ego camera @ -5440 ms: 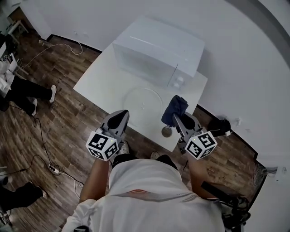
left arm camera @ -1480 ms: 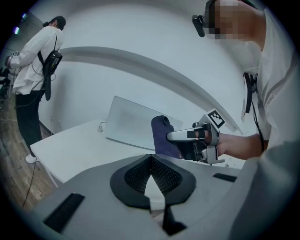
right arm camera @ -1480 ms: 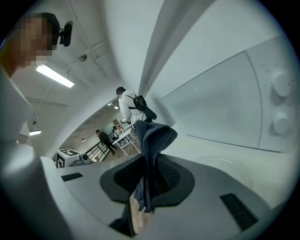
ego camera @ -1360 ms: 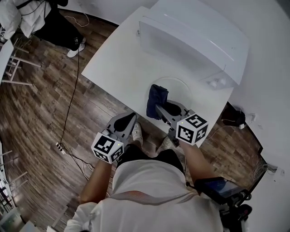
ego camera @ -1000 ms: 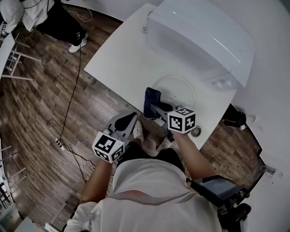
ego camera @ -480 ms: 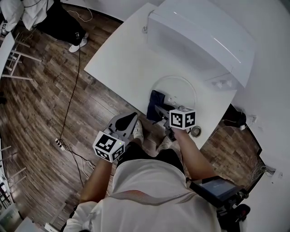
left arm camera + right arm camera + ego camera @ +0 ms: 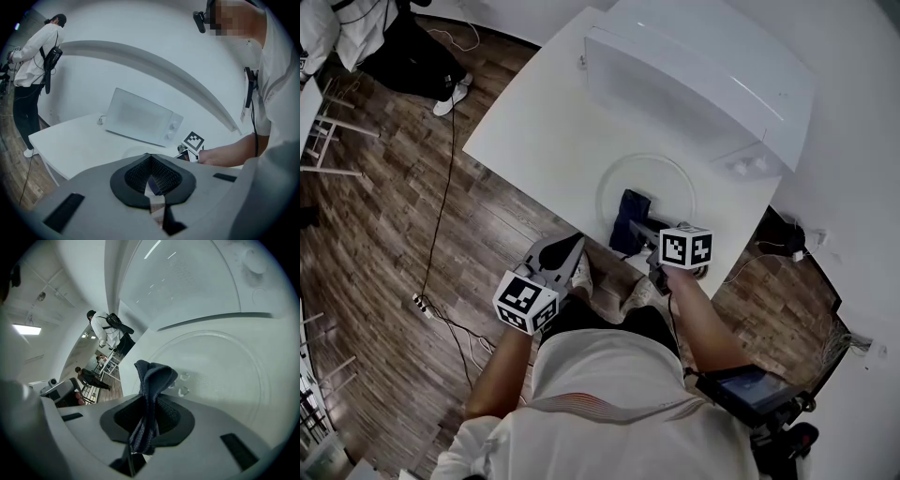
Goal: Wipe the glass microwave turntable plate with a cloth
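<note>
Head view: cloth (image 7: 630,208) has shifted from the plate's left rim a second ago to inside the ring, lower left of centre. The right gripper (image 7: 637,225) has come with it. The glass turntable plate (image 7: 677,171) sits flat on the white table (image 7: 534,141), just in front of the microwave (image 7: 694,75), frame centre. The left gripper (image 7: 565,247) hangs off the table's near edge at lower left, well apart from the plate, much where it was. My reading: a wiping stroke is under way across the near part of the glass, and the far half is probably yet to be covered.

Left gripper view: left gripper (image 7: 151,177) has its jaws together, with nothing between them. The plate is hardly visible beyond them.

Right gripper view: right gripper (image 7: 147,425) is clamped on the dark blue cloth (image 7: 151,385). A folded wad stands up out of the jaws. The plate (image 7: 225,366) fills the frame's right half, with the microwave (image 7: 187,282) above. I cannot tell whether the cloth presses on the glass.
</note>
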Action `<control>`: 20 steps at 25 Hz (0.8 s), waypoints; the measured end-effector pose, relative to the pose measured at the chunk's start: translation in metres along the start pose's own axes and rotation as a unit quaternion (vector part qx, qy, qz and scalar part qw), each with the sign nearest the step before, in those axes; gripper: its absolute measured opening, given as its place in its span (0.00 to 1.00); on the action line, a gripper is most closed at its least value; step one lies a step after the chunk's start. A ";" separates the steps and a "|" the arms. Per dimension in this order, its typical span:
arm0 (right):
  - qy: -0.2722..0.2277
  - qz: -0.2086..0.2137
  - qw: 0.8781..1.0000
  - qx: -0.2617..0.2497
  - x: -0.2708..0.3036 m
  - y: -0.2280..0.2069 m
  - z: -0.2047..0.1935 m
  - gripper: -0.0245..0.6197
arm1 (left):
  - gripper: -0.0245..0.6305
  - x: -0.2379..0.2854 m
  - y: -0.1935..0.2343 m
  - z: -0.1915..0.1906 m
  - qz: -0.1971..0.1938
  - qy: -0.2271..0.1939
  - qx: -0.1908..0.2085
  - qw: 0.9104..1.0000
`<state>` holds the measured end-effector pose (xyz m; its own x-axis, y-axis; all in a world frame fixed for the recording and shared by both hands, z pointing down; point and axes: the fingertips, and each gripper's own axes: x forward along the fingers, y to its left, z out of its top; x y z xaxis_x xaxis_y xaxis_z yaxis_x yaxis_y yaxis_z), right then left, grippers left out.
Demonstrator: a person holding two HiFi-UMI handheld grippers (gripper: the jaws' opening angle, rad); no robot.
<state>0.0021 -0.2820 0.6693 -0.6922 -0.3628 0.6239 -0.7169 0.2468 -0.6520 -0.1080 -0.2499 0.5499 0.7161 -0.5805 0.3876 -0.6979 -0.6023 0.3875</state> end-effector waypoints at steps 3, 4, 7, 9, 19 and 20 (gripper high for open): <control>-0.006 -0.010 1.000 0.012 -0.012 -0.014 -0.001 0.13 | 0.05 0.005 -0.005 0.000 -0.005 0.000 0.003 1.000; -0.008 -0.013 1.000 0.016 -0.016 -0.018 -0.001 0.13 | 0.05 0.006 -0.006 0.000 -0.007 0.000 0.003 1.000; -0.011 -0.026 0.999 0.025 -0.029 -0.031 -0.002 0.13 | 0.05 0.010 -0.011 -0.001 -0.009 0.004 0.005 1.000; -0.012 -0.036 0.999 0.030 -0.039 -0.041 -0.003 0.13 | 0.05 0.012 -0.014 0.000 -0.012 0.005 0.006 1.000; -0.042 -0.072 0.995 0.060 -0.088 -0.077 -0.003 0.13 | 0.05 0.022 -0.026 0.001 -0.021 0.008 0.011 1.000; -0.044 -0.074 0.994 0.063 -0.092 -0.080 -0.004 0.13 | 0.05 0.023 -0.027 0.001 -0.021 0.009 0.011 1.000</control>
<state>0.1229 -0.2649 0.6652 -0.5652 -0.4662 0.6806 -0.7909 0.0717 -0.6077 -0.0732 -0.2475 0.5480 0.7445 -0.5450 0.3857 -0.6666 -0.6380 0.3853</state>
